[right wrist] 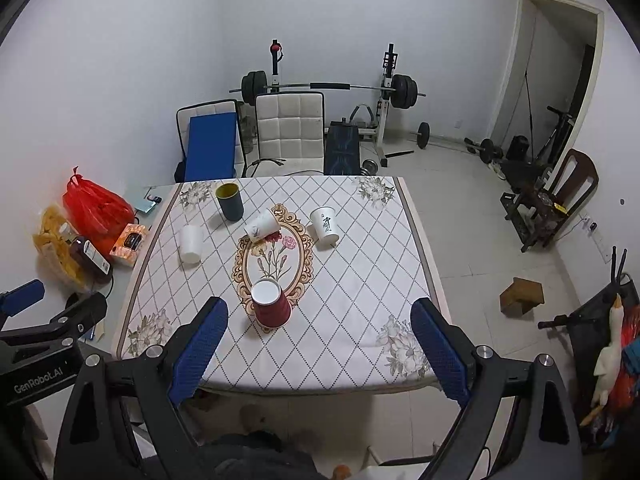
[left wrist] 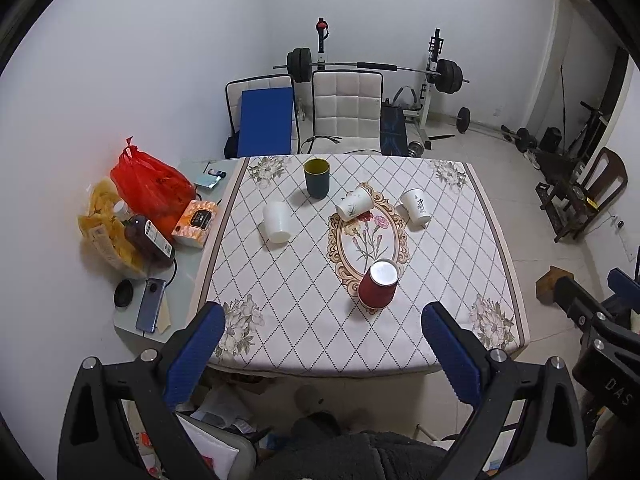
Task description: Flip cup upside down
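Several cups stand on the patterned tablecloth [left wrist: 440,264]. A red cup [left wrist: 377,285] [right wrist: 271,304] stands upside down near the front. A dark green cup [left wrist: 317,178] [right wrist: 229,201] stands upright at the back. A white plastic cup [left wrist: 277,222] [right wrist: 191,243] stands upside down at the left. A white paper cup [left wrist: 354,203] [right wrist: 262,224] lies tilted on its side in the middle. Another white paper cup with writing [left wrist: 416,207] [right wrist: 325,225] stands upside down at the right. My left gripper [left wrist: 323,320] and right gripper [right wrist: 319,316] are both open and empty, held back above the table's front edge.
A side table at the left holds a red bag [left wrist: 150,184], a snack bag, a bottle [left wrist: 146,236], a tissue box [left wrist: 197,222] and a phone [left wrist: 150,310]. Two chairs [left wrist: 346,106] and a barbell rack [left wrist: 372,66] stand behind the table. A wooden block [right wrist: 522,295] lies on the floor at the right.
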`<act>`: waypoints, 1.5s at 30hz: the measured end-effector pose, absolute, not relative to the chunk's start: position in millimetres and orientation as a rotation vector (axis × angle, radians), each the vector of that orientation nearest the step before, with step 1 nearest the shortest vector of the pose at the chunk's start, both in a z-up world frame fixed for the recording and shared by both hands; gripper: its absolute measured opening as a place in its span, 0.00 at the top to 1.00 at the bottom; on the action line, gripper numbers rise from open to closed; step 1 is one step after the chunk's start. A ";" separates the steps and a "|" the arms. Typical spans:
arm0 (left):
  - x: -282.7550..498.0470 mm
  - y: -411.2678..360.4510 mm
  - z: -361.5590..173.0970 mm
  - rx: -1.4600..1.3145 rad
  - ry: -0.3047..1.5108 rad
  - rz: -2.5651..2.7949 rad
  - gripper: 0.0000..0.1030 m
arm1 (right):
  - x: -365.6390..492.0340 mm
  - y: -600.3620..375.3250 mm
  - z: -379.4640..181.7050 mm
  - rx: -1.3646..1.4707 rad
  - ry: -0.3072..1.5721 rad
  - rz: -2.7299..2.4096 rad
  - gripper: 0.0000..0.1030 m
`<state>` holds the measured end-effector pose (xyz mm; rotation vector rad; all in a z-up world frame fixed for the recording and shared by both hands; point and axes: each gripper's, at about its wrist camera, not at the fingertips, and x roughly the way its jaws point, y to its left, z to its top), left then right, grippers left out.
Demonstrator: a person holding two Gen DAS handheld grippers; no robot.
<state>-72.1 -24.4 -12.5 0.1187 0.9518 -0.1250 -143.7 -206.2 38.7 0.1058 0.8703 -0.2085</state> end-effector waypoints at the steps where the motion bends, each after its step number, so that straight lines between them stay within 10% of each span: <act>1: -72.6 -24.9 -12.4 0.115 0.952 -0.126 0.02 | -143.2 -207.0 38.4 0.108 0.872 -0.206 0.08; 45: -71.9 -30.1 -6.9 0.100 0.954 -0.101 0.02 | -132.7 -217.9 27.1 0.113 0.885 -0.141 0.08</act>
